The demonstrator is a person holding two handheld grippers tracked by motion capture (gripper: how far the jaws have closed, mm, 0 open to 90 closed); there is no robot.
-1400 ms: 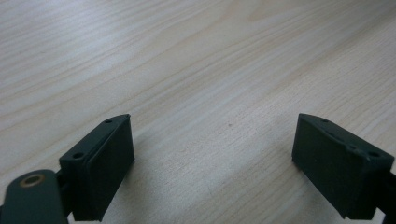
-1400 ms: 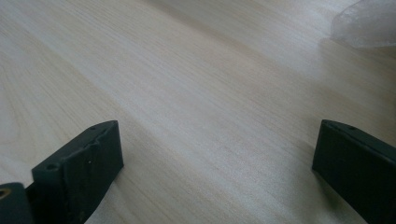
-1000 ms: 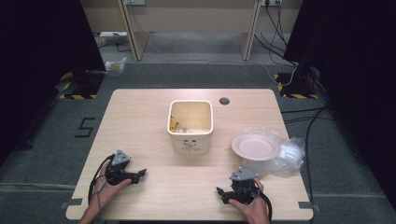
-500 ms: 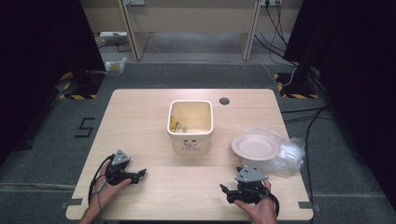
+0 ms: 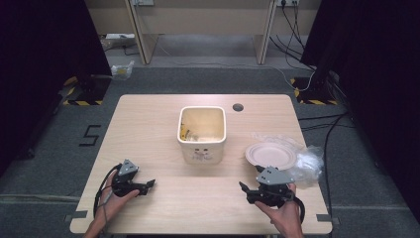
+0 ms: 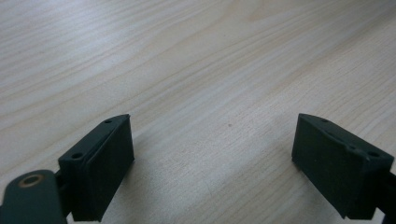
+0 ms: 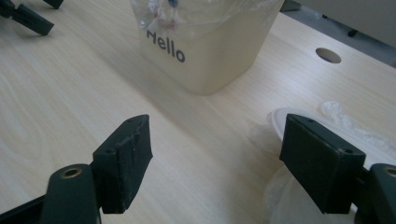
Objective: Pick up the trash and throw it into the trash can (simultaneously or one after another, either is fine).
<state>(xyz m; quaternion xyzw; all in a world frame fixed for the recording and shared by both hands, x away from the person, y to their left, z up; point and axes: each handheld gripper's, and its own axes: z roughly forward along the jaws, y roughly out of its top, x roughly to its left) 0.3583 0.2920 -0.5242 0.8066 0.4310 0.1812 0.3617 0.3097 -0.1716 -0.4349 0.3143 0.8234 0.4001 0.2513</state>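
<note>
Resting on the table (image 5: 158, 124), both grippers' fingers (image 6: 100, 163) spread, empty, bin (image 5: 202, 134) well ahead between them

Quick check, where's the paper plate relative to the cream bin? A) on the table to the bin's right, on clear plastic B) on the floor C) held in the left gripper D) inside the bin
A: in the high view the paper plate lies on crumpled clear plastic on the table, right of the cream bin.
</note>
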